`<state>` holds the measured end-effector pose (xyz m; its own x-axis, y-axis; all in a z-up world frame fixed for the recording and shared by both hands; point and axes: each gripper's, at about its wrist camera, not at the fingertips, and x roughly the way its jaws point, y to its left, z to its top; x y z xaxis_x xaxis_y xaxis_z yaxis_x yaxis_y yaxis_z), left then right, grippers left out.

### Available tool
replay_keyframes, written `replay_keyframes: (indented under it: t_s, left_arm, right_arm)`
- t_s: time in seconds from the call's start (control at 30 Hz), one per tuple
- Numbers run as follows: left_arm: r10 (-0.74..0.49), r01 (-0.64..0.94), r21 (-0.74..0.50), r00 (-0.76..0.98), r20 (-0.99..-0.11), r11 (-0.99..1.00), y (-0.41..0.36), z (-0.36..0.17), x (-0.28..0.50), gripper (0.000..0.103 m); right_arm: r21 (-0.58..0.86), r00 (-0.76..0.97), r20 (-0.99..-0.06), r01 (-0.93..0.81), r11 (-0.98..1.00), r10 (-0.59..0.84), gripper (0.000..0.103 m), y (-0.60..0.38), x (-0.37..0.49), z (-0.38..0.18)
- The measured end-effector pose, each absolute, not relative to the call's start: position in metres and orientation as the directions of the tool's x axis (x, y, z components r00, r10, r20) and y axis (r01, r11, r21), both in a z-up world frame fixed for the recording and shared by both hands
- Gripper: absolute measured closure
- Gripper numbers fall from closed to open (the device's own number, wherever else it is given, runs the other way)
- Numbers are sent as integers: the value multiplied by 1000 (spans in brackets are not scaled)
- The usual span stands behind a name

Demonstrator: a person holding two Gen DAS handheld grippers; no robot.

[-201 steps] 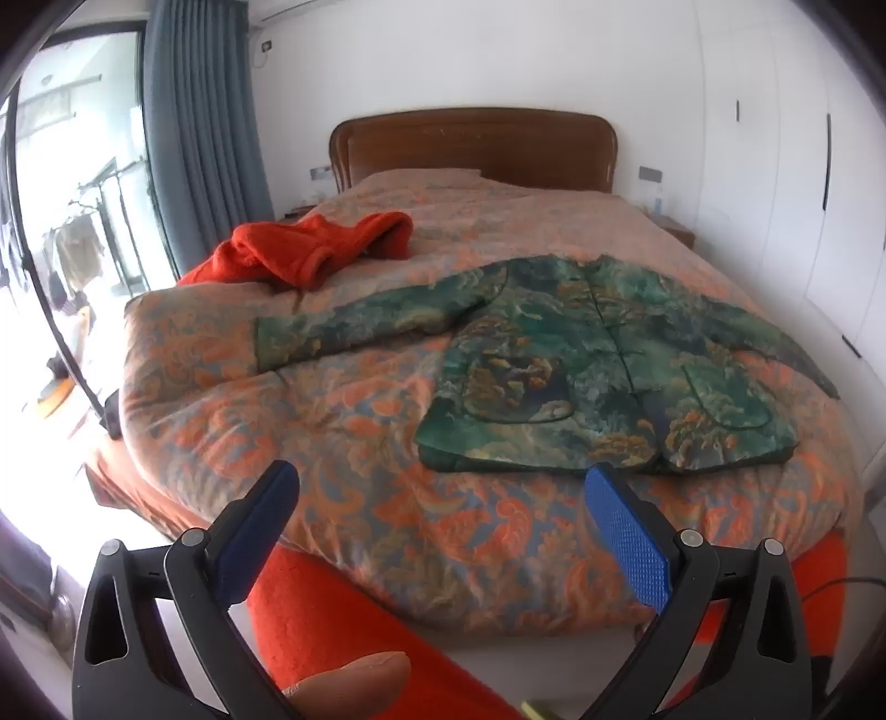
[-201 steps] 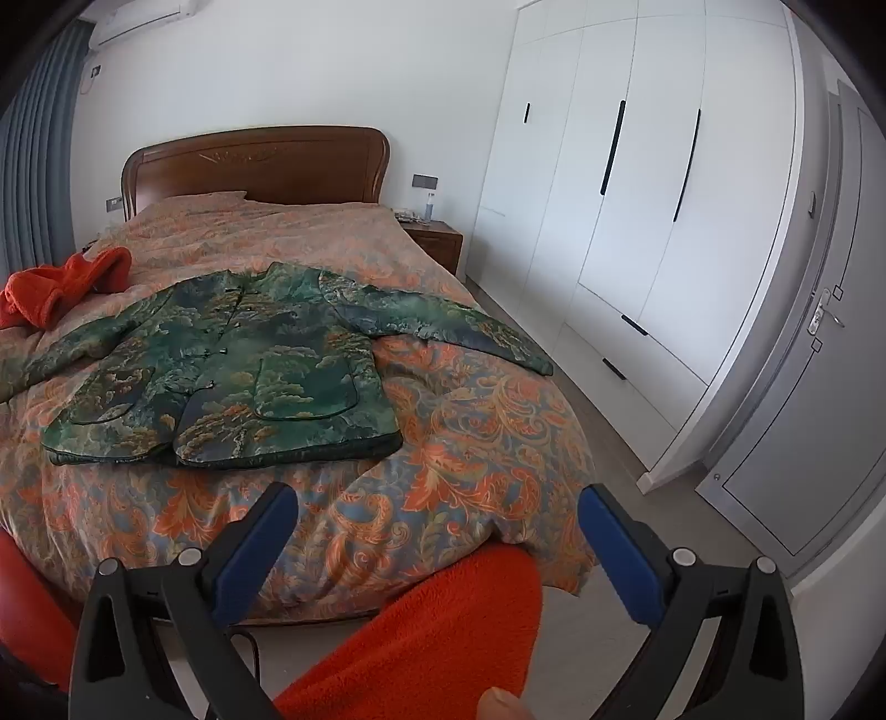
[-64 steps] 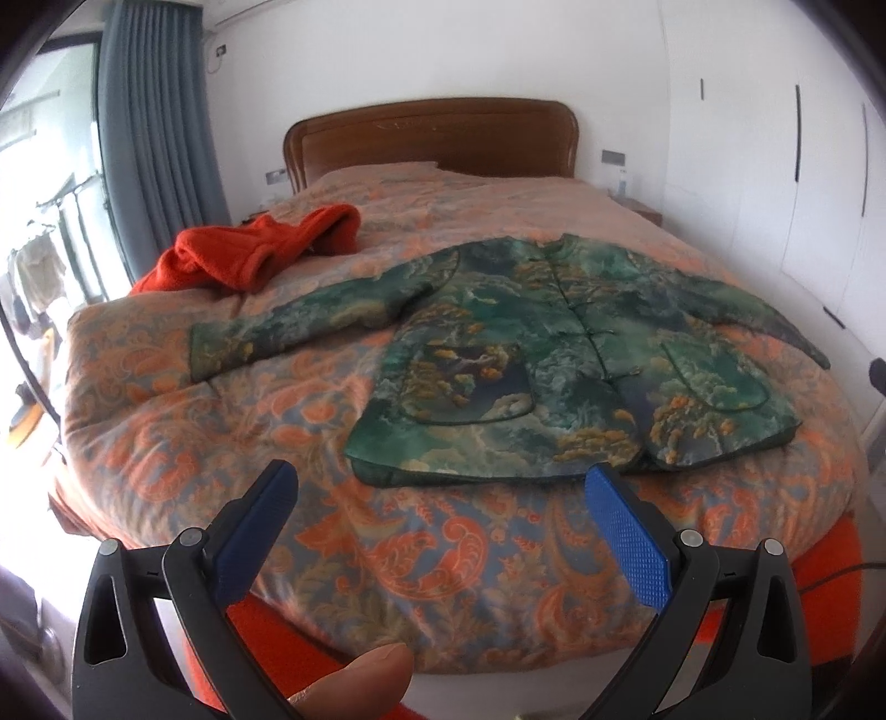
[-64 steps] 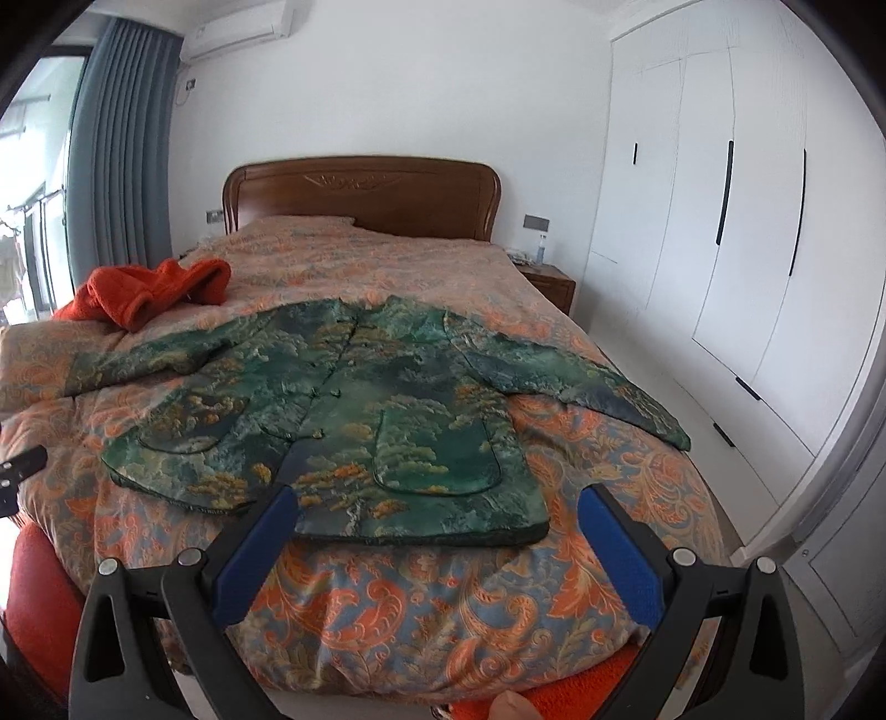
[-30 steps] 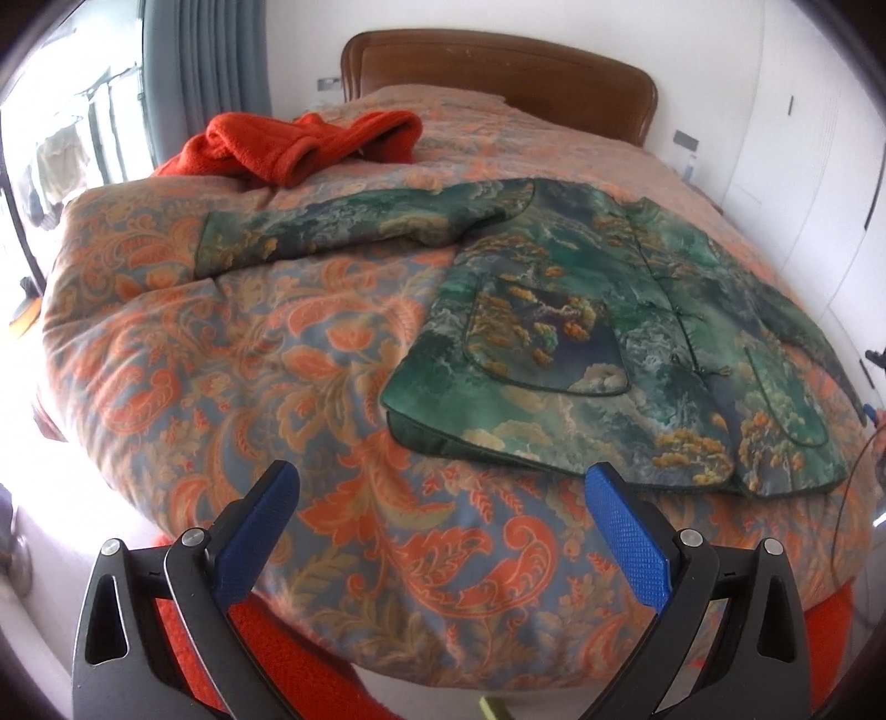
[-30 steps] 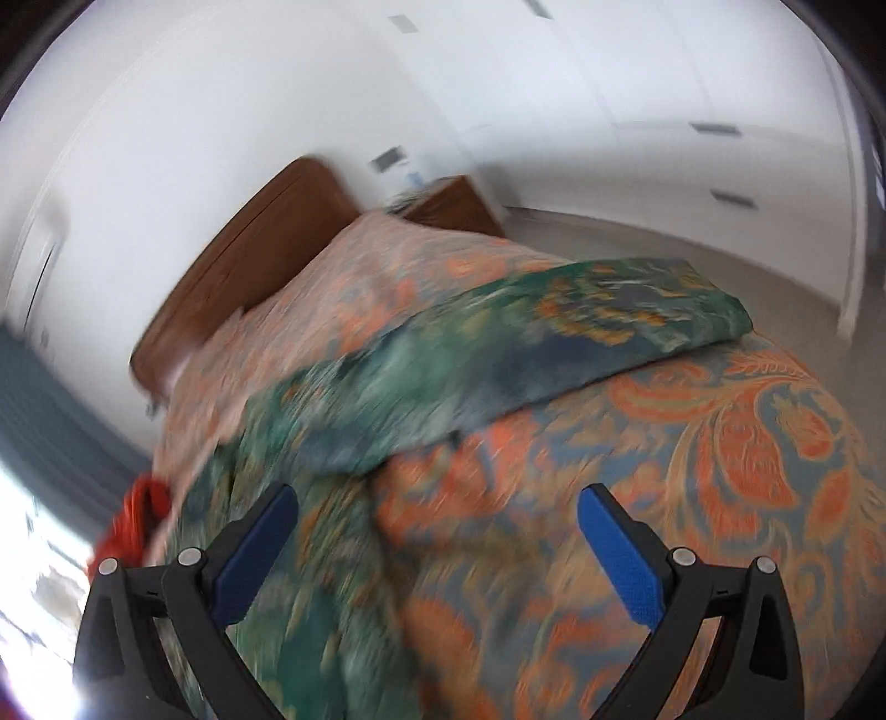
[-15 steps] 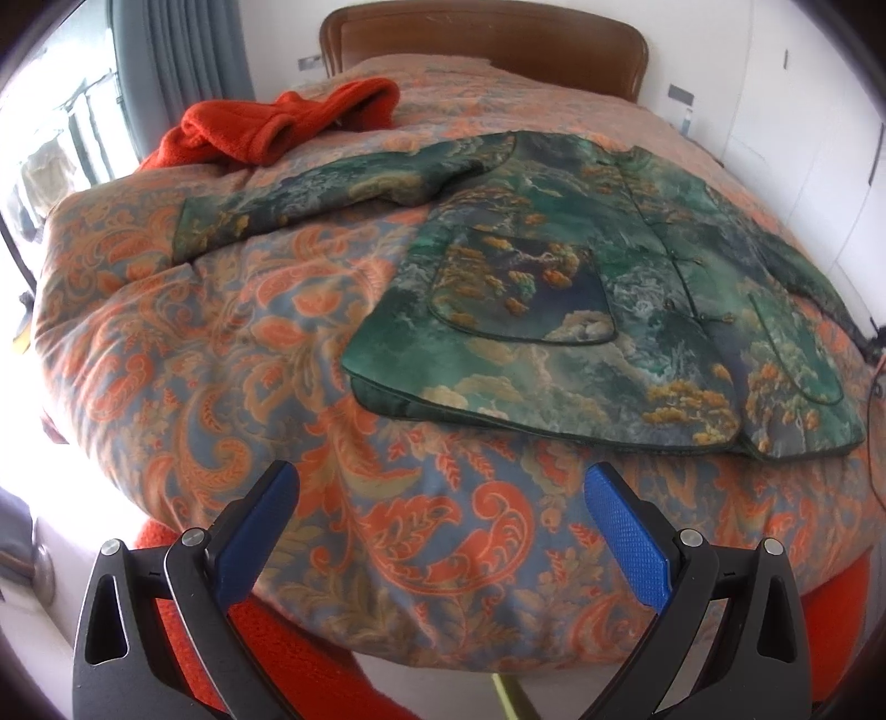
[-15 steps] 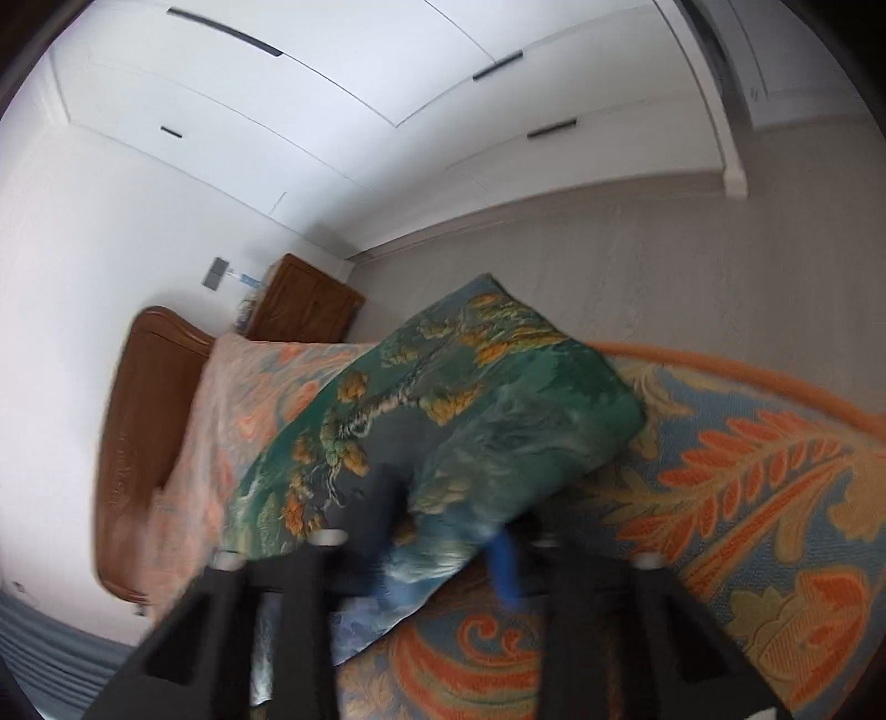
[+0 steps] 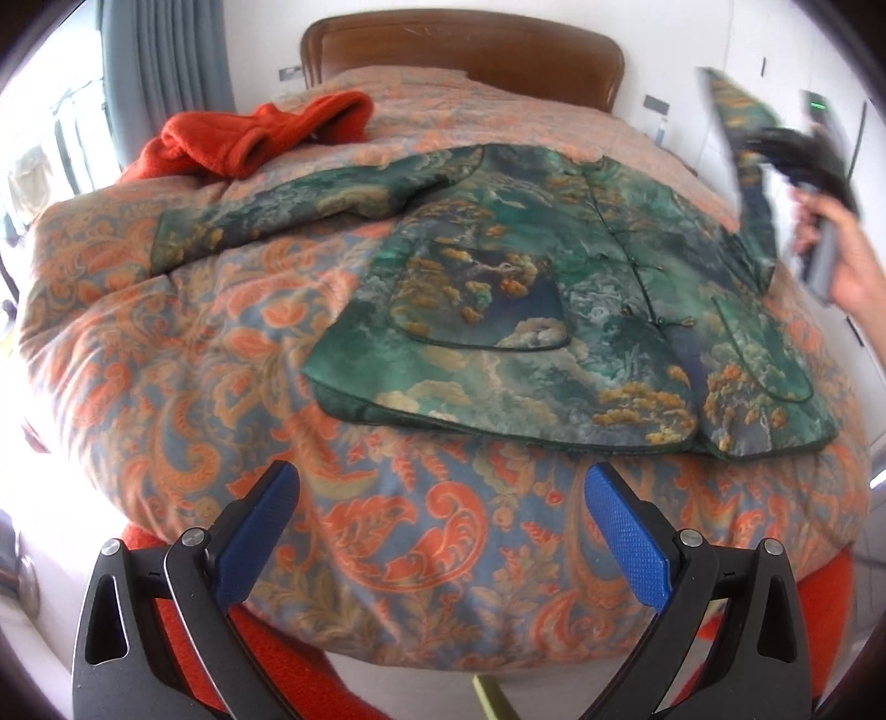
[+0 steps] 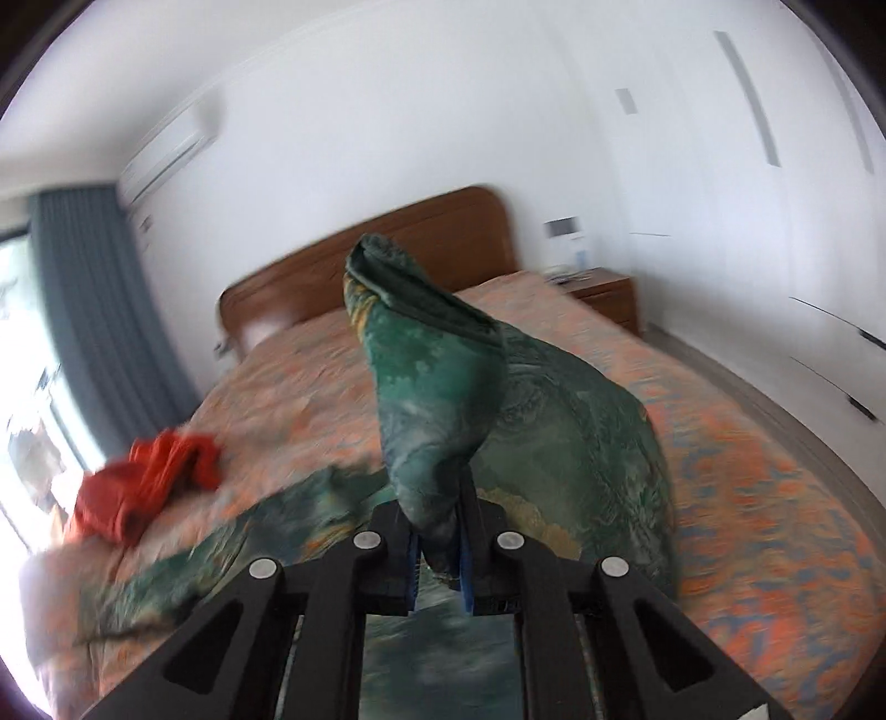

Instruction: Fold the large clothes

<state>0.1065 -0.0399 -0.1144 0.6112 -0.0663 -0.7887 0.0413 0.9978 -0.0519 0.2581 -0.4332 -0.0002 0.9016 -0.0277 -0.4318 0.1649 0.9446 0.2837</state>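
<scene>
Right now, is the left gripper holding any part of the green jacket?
No, the left gripper hangs open over the bedspread, short of the green jacket.

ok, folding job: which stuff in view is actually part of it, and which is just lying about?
In the job:
- green brocade jacket, spread on the bed
- its sleeve, lifted
- right gripper, shut on the sleeve
- left gripper, open, empty, over the quilt

Lying about:
- red-orange garment, heaped near the headboard
- paisley quilt
- headboard
- nightstand

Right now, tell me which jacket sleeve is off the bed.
The sleeve clamped in the right gripper, raised on the wardrobe side. The other sleeve lies flat on the quilt, pointing toward the red garment.
</scene>
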Motion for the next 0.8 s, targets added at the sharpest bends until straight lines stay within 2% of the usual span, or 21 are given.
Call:
replay_keyframes:
  t_s: [0.07,0.13,0.17,0.2,0.27,0.33,0.47,0.6,0.7,0.8]
  left_arm:
    - [-56,26,-51,610,-790,998,-32,-117,103,0]
    - [-40,7,-44,599,-800,999,-23,-123,101,0]
    - [-31,-2,-40,591,-806,999,-19,-127,101,1]
    - [-25,-8,-37,587,-809,999,-16,-129,100,1]
    - [-16,-14,-29,586,-811,999,-11,-131,101,1]
    - [-16,-9,-27,588,-809,1000,-11,-131,103,0]
    - [-78,50,-60,593,-801,997,-19,-126,118,0]
    - [-310,205,-234,564,-765,950,-47,-109,160,1]
    - [-465,335,-331,508,-726,882,-83,-96,212,1]
    - [-527,428,-344,452,-720,836,-133,-96,279,1]
  right_arm:
    - [254,879,-476,127,959,10,92,-394,285,-15]
    - [237,847,-530,111,965,33,88,-363,302,-37]
    - [232,823,-566,114,966,39,81,-348,311,-52]
    - [227,801,-596,113,967,47,62,-339,310,-66]
    - [263,729,-673,80,961,123,46,-326,305,-101]
    - [306,711,-680,54,951,178,46,-320,278,-126]
    - [289,735,-638,-47,956,229,43,-304,212,-130]
    - [217,799,-572,-69,974,184,31,-329,112,-128]
    - [161,829,-548,-23,987,109,30,-344,40,-131]
    - [169,826,-559,28,985,72,30,-353,-3,-138]
